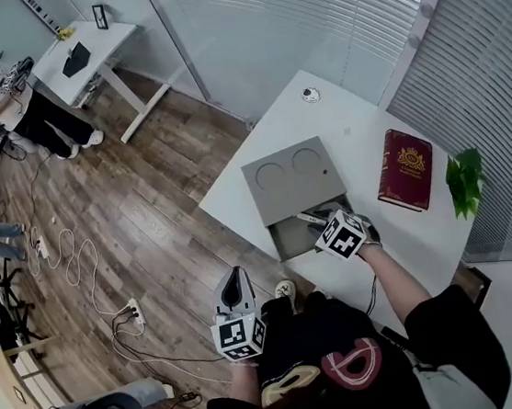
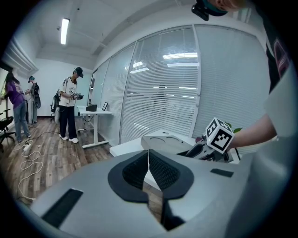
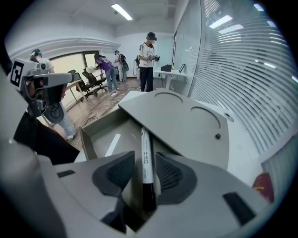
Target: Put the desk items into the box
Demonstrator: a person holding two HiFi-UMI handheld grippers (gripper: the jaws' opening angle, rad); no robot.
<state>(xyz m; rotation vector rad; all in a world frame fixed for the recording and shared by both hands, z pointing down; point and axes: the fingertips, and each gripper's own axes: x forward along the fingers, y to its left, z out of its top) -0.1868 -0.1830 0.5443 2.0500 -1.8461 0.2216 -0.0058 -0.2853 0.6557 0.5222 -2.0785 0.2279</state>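
Two claws in view. The right claw (image 1: 318, 223) hangs over the open end of the grey box (image 1: 290, 241), pointing steeply down. Its pads stand apart with a white marker (image 3: 144, 139) with a black cap end between them. There is a clear gap between the marker and one pad, so it is not clamped. The marker's far end reaches up to the edge of the lid (image 3: 186, 125); I can't tell whether it touches. Its near end is hidden down between the pads. The box sits on the white surface (image 1: 348, 123) by its left edge, with the open end toward the near edge. The lid has two round recesses, is slid toward the far side and covers most of the box. What shows of the box floor is bare apart from the marker. The left claw (image 1: 235, 275) is off the surface, held over the wood floor (image 1: 146, 212) just left of the near corner. Its pads are together with nothing between them, and in its own view it faces the box and the right claw. A red book (image 1: 405, 169) lies flat near the right edge of the surface, well apart from the box. A green plant (image 1: 464, 178) sits just beside the book at that same edge. A small round item (image 1: 311, 95) sits at the far corner, too small to identify. A person (image 1: 2, 100) stands by another white desk (image 1: 89, 53) across the room, with cables on the floor between.
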